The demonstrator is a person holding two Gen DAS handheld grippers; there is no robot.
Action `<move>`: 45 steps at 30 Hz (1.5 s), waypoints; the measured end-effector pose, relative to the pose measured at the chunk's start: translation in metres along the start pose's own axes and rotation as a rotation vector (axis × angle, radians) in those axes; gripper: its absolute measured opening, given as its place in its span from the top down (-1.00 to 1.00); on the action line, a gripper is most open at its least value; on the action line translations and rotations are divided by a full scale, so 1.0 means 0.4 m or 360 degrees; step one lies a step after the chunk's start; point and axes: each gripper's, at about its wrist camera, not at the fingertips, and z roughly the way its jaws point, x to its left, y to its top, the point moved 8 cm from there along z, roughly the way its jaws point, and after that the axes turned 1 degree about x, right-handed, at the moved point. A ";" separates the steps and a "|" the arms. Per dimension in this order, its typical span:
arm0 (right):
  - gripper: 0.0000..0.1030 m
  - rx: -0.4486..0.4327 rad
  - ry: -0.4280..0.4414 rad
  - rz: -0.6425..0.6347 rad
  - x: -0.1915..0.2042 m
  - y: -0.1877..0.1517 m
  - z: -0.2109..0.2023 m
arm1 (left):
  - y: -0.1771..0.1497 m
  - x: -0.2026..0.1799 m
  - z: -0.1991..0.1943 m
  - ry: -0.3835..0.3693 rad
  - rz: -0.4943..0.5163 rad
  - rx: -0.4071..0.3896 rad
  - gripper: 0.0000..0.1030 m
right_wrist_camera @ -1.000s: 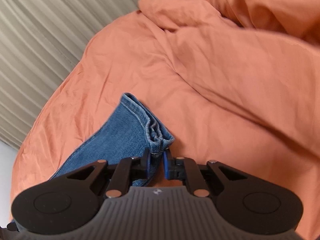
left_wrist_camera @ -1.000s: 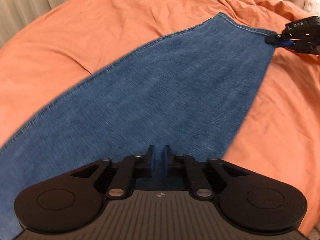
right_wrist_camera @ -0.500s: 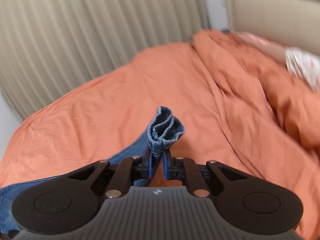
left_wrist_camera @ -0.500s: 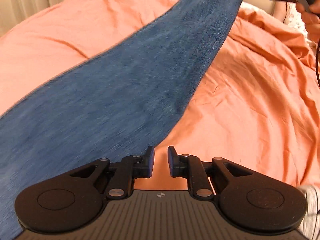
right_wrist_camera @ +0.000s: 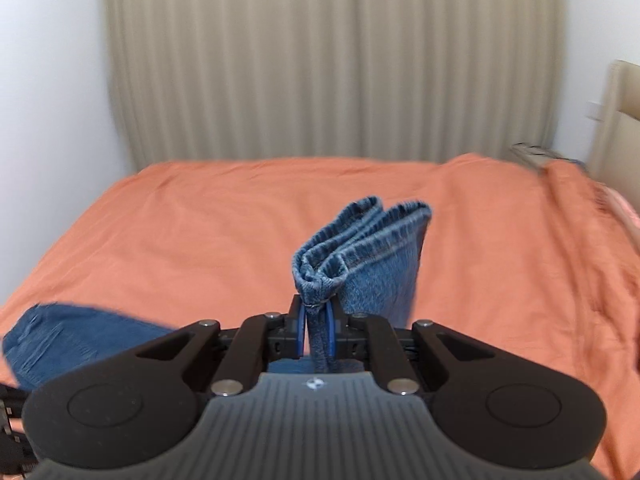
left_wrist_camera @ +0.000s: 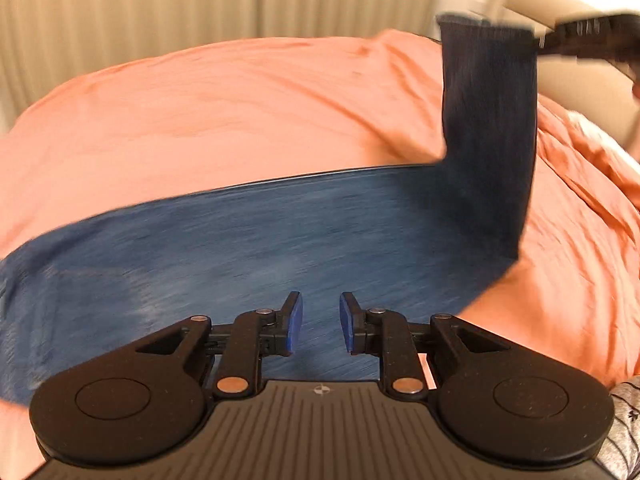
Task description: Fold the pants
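Observation:
Blue denim pants (left_wrist_camera: 280, 240) lie across an orange bedspread (left_wrist_camera: 240, 112). My left gripper (left_wrist_camera: 321, 328) is open and empty, just above the flat part of the pants. My right gripper (right_wrist_camera: 316, 334) is shut on the stacked leg hems (right_wrist_camera: 360, 248) and holds them high above the bed. In the left wrist view the lifted leg end (left_wrist_camera: 490, 120) hangs upright from the right gripper (left_wrist_camera: 538, 42) at the upper right. The waist end of the pants (right_wrist_camera: 60, 336) lies on the bed at the lower left of the right wrist view.
The orange bedspread (right_wrist_camera: 200, 220) covers the whole bed, with rumpled folds on its right side (left_wrist_camera: 580, 184). Beige curtains (right_wrist_camera: 320, 60) hang behind the bed. A beige headboard (right_wrist_camera: 620, 120) stands at the right.
My right gripper has lifted the leg hems much higher, so the leg end now hangs upright. My left gripper has let go of the pants and opened wider.

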 end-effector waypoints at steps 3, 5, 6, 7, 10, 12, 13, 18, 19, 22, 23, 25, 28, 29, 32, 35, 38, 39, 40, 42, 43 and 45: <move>0.89 0.0112 0.0091 -0.0064 0.152 -0.053 0.079 | -0.037 0.064 -0.015 0.0028 -0.0068 0.0004 0.48; 0.89 0.0224 0.0160 -0.0120 0.256 -0.127 0.142 | -0.066 0.097 -0.017 0.0034 -0.0106 0.0020 0.48; 0.90 0.0293 0.0191 -0.0158 0.307 -0.172 0.174 | -0.079 0.113 -0.017 0.0033 -0.0128 0.0027 0.48; 0.90 0.0361 0.0211 -0.0200 0.354 -0.220 0.203 | -0.093 0.135 -0.022 0.0030 -0.0149 0.0032 0.48; 0.89 0.0563 0.0211 -0.0354 0.442 -0.366 0.279 | -0.117 0.191 -0.023 0.0002 -0.0194 0.0046 0.47; 0.89 0.0648 0.0195 -0.0449 0.474 -0.437 0.306 | -0.125 0.204 -0.015 -0.0034 -0.0223 0.0046 0.34; 0.88 0.0681 0.0191 -0.0469 0.459 -0.465 0.321 | -0.133 0.221 -0.017 -0.0061 -0.0247 0.0042 0.30; 0.46 0.0787 0.0283 -0.0424 0.449 -0.493 0.345 | -0.123 0.225 0.021 -0.0227 -0.0382 0.0042 0.11; 0.45 0.0814 0.0311 -0.0393 0.451 -0.487 0.343 | -0.116 0.223 0.029 -0.0244 -0.0395 0.0044 0.10; 0.47 0.0826 0.0345 -0.0419 0.459 -0.469 0.324 | -0.084 0.206 0.052 -0.0311 -0.0441 0.0034 -0.01; 0.47 0.0813 0.0351 -0.0435 0.464 -0.461 0.301 | -0.071 0.200 0.062 -0.0342 -0.0461 0.0028 -0.04; 0.45 0.0788 0.0342 -0.0450 0.448 -0.439 0.291 | -0.044 0.187 0.092 -0.0405 -0.0514 0.0017 -0.06; 0.40 0.0749 0.0258 -0.0456 0.390 -0.407 0.297 | -0.009 0.173 0.164 -0.0508 -0.0649 0.0022 -0.10; 0.36 0.0739 0.0228 -0.0452 0.363 -0.401 0.301 | -0.002 0.171 0.194 -0.0548 -0.0718 0.0037 -0.10; 0.34 0.0689 0.0118 -0.0406 0.260 -0.386 0.318 | 0.006 0.170 0.284 -0.0592 -0.0872 0.0112 -0.10; 0.33 0.0612 0.0048 -0.0343 0.153 -0.378 0.320 | 0.013 0.171 0.350 -0.0578 -0.0923 0.0157 -0.10; 0.33 0.0562 -0.0009 -0.0297 0.060 -0.384 0.315 | 0.021 0.163 0.395 -0.0583 -0.0949 0.0182 -0.03; 0.33 0.0550 -0.0020 -0.0296 0.031 -0.386 0.311 | 0.023 0.161 0.405 -0.0578 -0.0957 0.0184 0.03; 0.33 0.0535 -0.0035 -0.0289 0.005 -0.391 0.310 | 0.025 0.160 0.415 -0.0569 -0.0964 0.0185 0.06; 0.33 0.0536 -0.0045 -0.0260 -0.036 -0.405 0.313 | 0.028 0.155 0.430 -0.0551 -0.0953 0.0178 0.18; 0.33 0.0537 -0.0051 -0.0237 -0.053 -0.412 0.319 | 0.029 0.151 0.430 -0.0534 -0.0948 0.0169 0.32; 0.33 0.0528 -0.0056 -0.0198 -0.080 -0.419 0.321 | 0.039 0.144 0.425 -0.0495 -0.0916 0.0134 0.67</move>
